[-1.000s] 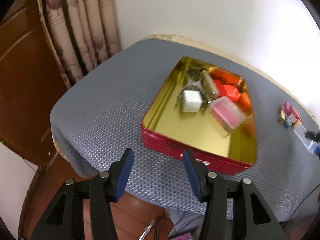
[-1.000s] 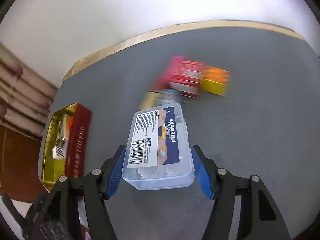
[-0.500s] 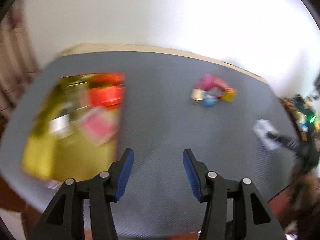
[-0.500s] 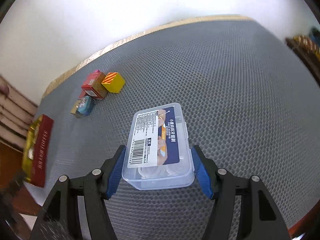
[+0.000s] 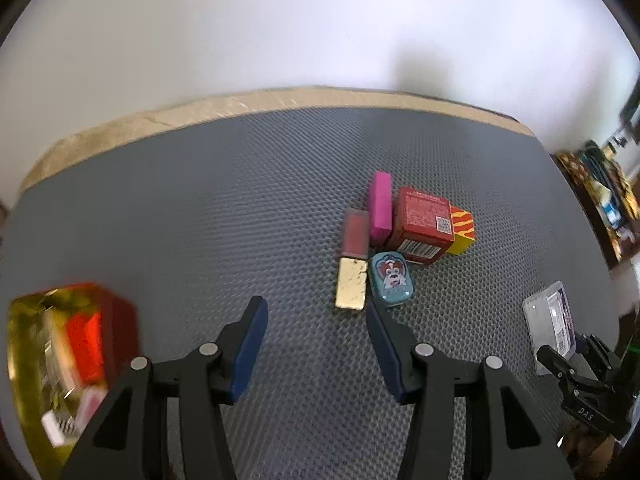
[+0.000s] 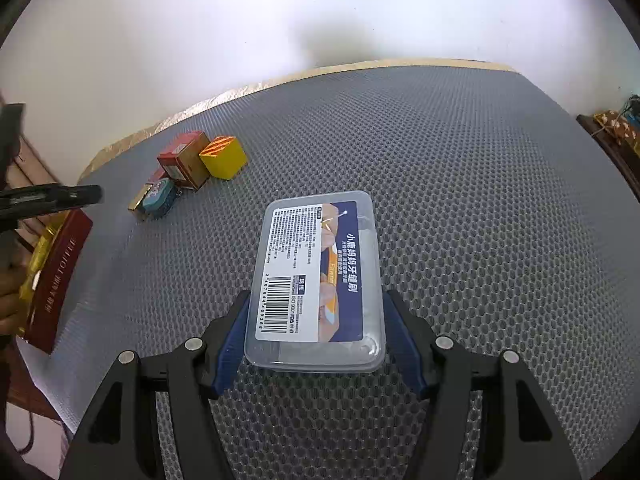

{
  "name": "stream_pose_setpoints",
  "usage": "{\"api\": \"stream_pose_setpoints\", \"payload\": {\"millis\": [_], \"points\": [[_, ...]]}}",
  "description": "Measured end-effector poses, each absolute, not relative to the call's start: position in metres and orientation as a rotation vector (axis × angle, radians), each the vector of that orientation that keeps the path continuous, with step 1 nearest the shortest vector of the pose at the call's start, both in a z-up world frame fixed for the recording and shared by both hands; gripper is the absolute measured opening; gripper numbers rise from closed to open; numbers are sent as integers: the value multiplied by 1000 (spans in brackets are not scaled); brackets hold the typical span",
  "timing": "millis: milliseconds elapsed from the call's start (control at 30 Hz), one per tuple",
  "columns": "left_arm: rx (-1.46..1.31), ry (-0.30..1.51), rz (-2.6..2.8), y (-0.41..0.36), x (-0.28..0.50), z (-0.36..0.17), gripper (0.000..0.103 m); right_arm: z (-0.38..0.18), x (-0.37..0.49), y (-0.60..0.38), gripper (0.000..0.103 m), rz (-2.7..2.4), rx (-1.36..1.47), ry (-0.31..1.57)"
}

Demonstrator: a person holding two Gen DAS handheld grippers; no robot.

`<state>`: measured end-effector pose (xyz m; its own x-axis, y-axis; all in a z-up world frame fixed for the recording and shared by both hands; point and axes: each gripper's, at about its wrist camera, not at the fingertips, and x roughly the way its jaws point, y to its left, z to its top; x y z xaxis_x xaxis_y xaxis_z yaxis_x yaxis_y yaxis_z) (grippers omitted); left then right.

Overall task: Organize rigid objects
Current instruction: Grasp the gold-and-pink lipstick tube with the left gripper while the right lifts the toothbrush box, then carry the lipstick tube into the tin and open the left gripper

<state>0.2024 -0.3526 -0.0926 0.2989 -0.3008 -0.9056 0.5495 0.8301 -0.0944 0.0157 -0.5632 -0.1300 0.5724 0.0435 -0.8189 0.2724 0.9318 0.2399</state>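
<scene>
My right gripper (image 6: 316,320) is shut on a clear plastic box with a blue label (image 6: 316,276), held over the grey mat; the box also shows in the left wrist view (image 5: 550,322). My left gripper (image 5: 314,312) is open and empty, just short of a cluster of small things: a gold and pink tube (image 5: 352,276), a teal dog tin (image 5: 390,278), a magenta bar (image 5: 380,204), a red carton (image 5: 422,222) and a yellow striped cube (image 5: 462,230). The cluster also shows in the right wrist view (image 6: 188,168). The red tin with gold inside (image 5: 60,360) sits at the lower left.
The grey honeycomb mat (image 6: 460,184) covers the table up to a tan edge (image 5: 280,100) by the white wall. The red tin's side (image 6: 56,272) lies at the left in the right wrist view. Clutter on a shelf (image 5: 600,196) stands at the far right.
My left gripper has swung right from the red tin to face the cluster. My right gripper has turned right with the clear box, so the tin and cluster slid to the left.
</scene>
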Motion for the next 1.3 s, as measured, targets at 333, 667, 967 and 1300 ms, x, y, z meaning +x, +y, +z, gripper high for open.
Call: {"api": "stream_pose_setpoints", "payload": {"millis": [333,667,967,1300], "points": [[306,1218,-749,-364,224,-119,52,-129,11,-571,62,-122,382,954],[408,1224,-751,-388,242,-139,51,-129,11,-568,62,-130,356,953],[386,1144,-632,-386,236,-138,20,-131,15,-564,63,-138,315,957],[159,1116,-568,-318,163,-93,20,-136,19,-558,63,-147,263,957]]}}
